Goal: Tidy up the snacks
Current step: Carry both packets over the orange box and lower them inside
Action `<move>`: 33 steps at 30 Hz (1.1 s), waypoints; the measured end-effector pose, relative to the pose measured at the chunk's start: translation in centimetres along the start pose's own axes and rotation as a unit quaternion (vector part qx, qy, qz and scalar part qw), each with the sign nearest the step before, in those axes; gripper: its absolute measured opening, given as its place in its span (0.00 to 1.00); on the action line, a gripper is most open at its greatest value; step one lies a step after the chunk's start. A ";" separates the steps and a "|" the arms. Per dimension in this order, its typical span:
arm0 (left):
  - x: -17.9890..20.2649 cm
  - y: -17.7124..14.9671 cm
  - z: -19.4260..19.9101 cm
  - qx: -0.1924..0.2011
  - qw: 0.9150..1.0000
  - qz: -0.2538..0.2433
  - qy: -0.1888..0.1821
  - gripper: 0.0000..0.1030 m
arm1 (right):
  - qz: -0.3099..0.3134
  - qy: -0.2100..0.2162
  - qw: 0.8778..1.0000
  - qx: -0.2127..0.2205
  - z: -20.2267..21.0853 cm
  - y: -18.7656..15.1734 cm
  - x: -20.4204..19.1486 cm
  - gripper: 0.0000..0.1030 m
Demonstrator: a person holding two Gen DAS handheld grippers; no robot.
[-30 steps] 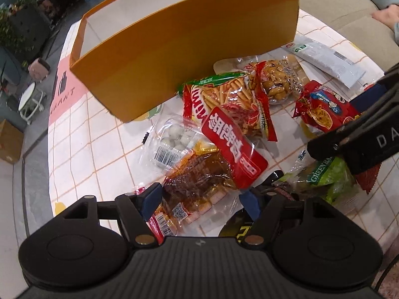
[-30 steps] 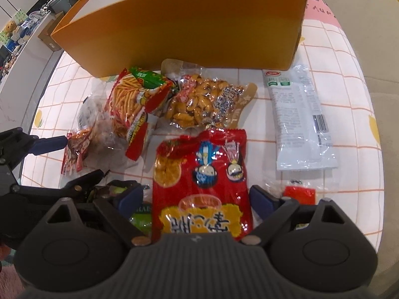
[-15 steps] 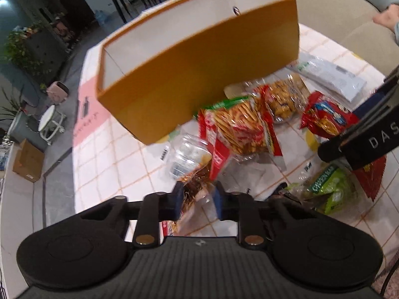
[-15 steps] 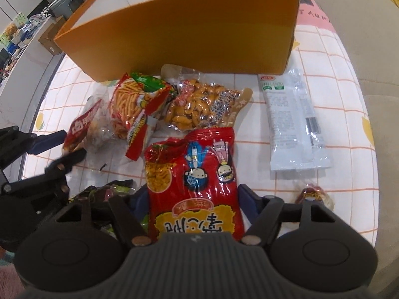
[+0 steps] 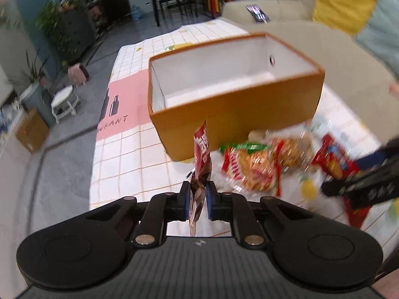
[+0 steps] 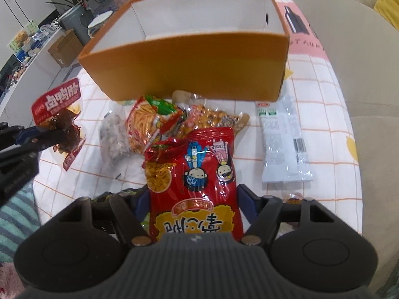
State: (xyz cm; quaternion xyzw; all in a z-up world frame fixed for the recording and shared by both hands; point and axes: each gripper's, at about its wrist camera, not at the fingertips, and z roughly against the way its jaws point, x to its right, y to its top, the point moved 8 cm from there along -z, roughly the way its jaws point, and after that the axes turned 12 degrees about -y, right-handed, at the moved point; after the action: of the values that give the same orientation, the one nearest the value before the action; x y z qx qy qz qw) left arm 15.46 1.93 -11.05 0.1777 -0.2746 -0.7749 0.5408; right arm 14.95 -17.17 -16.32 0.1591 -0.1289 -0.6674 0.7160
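Left wrist view: the left gripper (image 5: 196, 200) is clamped on one red pouch (image 5: 200, 164), which is lifted above the table (image 5: 119, 164). The pouch stands on its edge, its long axis runs up and away toward one orange box (image 5: 237, 114). The box is open on top, white inside. To the right of it lie about three blurred snack bags; the nearest is the sticks bag (image 5: 249, 167). The right gripper (image 5: 359, 184) shows at the right edge. The cloth is white with orange grid lines and a pink patch. Behind are a beige sofa, plants and a dark dining table.

Right wrist view: the right gripper (image 6: 193, 203) has its fingers apart, one on each side of one red noodle bag (image 6: 199, 174); whether they press it, I cannot tell. This bag lies flat, its long axis points to the box (image 6: 189, 69). One white packet (image 6: 284, 142) lies to the right, parallel to it. The pouch (image 6: 58, 122) hangs at the left, in the left gripper (image 6: 32, 137).
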 end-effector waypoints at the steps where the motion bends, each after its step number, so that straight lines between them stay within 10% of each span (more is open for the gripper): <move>1: -0.1 0.3 0.6 0.006 1.000 0.013 -0.007 0.12 | 0.001 0.001 1.000 0.005 0.4 0.1 0.0 0.66; 23: -2.9 12.9 2.8 0.100 0.985 0.095 -0.103 0.03 | -0.003 0.098 0.989 0.108 6.5 14.6 -1.1 0.65; 33: -5.8 17.0 -3.9 0.045 0.984 0.120 -0.123 0.03 | -0.058 0.134 0.987 0.072 -0.8 24.0 -2.5 0.65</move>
State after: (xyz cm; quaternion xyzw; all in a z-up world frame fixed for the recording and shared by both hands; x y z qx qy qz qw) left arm 32.32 1.95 -3.68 0.0711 -0.3926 -0.7075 0.5833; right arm 36.98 -13.23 -7.39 0.3056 -0.0701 -0.6691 0.6738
